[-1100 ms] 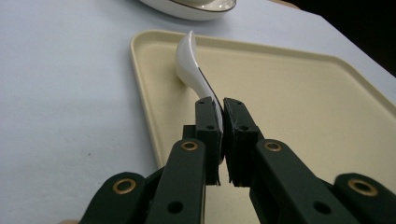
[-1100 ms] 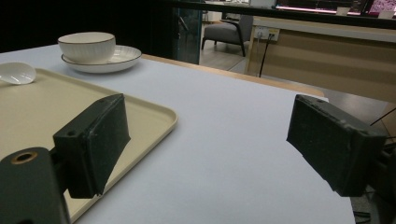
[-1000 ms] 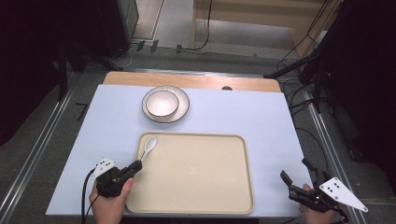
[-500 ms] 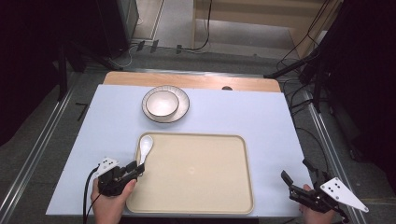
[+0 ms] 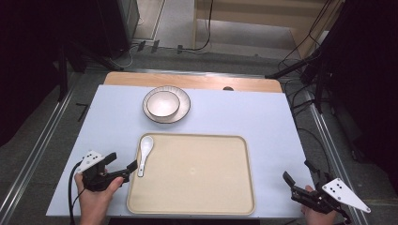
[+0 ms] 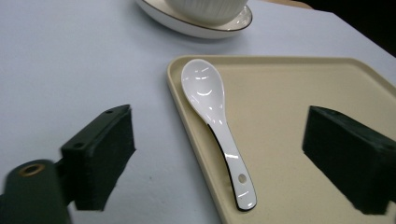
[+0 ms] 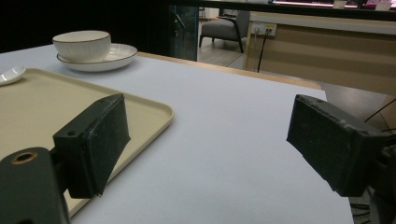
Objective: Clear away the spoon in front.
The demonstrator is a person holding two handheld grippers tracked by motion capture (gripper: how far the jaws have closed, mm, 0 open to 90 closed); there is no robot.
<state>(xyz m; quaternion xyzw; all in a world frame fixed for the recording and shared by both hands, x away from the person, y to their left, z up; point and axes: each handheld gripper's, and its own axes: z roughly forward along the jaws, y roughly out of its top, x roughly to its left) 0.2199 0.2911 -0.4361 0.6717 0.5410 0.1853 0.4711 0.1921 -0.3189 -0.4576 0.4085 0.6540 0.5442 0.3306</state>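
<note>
My left gripper point(image 5: 126, 169) sits at the near left corner of the table, just off the left rim of the flat rectangular beige plastic tray point(image 5: 197, 197). Its jaws have just been opening and now stand wide apart, released, with nothing pressed between the pads. The glossy white ceramic soup spoon with a dark-edged handle point(image 5: 144, 153) lies free on the tray floor, along the tray's left rim, bowl end toward the far side and handle end toward me. In the high view the handle tip is just beyond my left gripper's forward jaw, near it but apart.

In the left gripper view the spoon point(image 6: 217, 122) lies ahead of and between the two black pads, closer to neither, with clear tray surface and table on either side. Its handle has a small hole near the near end and it rests flat, bowl facing up.

My right gripper point(image 5: 300, 180) is held at the near right corner over the pale blue table cover point(image 5: 244, 112), well apart from the spoon and off the tray's right rim. Its jaws are spread with nothing between them.

Beyond the tray's far edge, a ribbed white ceramic bowl point(image 5: 163, 103) stands in a white saucer with a dark rim point(image 5: 183, 107).
</note>
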